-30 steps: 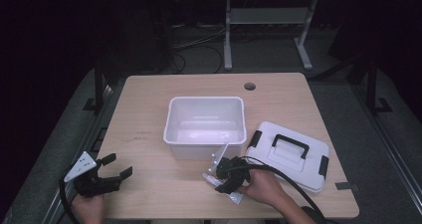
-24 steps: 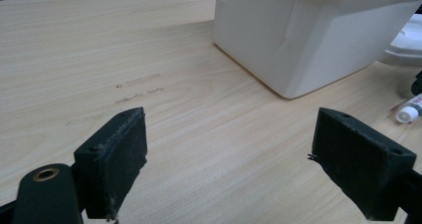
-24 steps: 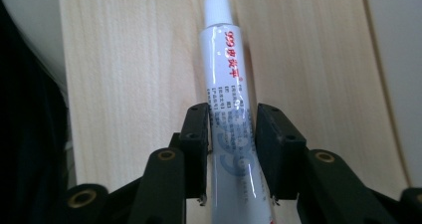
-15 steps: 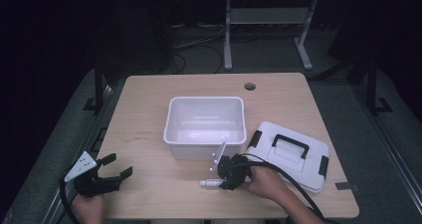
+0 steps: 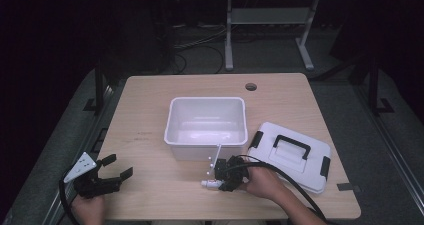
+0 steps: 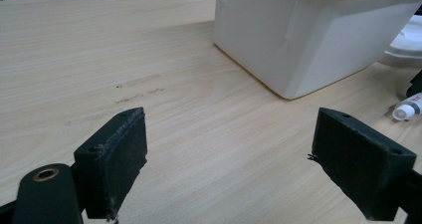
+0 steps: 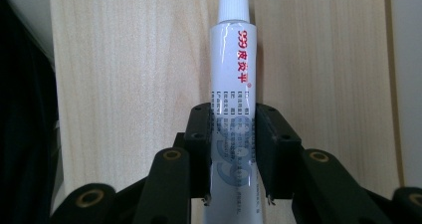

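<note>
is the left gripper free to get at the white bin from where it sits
Probably yes: the left gripper is open and holds nothing, and bare table lies between it and the white bin.

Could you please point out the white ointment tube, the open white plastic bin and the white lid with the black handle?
White ointment tube (image 7: 233, 74): right gripper view, on its printed body.
Open white plastic bin (image 5: 206, 146): high view, on its near rim.
White lid with black handle (image 5: 280, 155): high view, on its flat top.

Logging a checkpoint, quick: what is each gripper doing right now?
Left gripper: open, nothing between its fingers, resting by the table's near corner.
Right gripper: just been closing, now shut on the white tube.
</note>
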`<state>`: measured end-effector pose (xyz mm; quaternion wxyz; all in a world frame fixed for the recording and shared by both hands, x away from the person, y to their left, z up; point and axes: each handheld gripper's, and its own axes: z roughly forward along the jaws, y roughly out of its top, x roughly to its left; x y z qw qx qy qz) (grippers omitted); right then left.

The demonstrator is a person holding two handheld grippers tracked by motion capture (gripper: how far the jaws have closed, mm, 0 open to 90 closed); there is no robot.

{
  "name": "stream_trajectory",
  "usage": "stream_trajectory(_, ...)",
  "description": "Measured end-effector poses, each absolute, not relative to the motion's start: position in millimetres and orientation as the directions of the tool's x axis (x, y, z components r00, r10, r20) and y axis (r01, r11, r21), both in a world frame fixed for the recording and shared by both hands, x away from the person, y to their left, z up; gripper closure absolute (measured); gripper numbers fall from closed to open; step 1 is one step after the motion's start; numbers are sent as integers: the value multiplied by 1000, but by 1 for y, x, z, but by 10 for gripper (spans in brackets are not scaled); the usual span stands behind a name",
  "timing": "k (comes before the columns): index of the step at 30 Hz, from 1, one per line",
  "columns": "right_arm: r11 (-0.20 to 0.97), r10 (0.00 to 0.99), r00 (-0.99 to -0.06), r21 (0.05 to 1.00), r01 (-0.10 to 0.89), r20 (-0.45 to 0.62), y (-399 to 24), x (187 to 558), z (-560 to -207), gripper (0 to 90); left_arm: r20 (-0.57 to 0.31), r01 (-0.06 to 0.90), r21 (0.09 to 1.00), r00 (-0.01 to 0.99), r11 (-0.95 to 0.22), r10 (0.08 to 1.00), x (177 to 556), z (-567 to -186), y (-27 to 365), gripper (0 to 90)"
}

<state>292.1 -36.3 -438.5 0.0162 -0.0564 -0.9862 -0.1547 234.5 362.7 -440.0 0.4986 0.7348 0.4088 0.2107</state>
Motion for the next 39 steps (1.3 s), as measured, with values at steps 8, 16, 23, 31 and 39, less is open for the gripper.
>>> stream_trajectory(8,952,85,-994,288,103,74,-39,294,-434,706,-96,390,904,579,-172,810,235,-440,362,134)
stream_trajectory(16,954,71,-995,287,89,71,-39,297,-421,708,-97,389,905,577,-169,811,234,-440,362,134)
stream_trajectory(23,958,54,-996,276,71,69,-38,298,-418,711,-94,388,906,576,-170,812,234,-439,363,134)
stream_trajectory(31,961,51,-996,267,68,71,-36,299,-421,712,-97,386,908,573,-164,814,234,-439,363,134)
stream_trajectory(39,957,39,-997,285,57,67,-37,298,-413,714,-94,389,906,574,-169,813,234,-439,363,134)
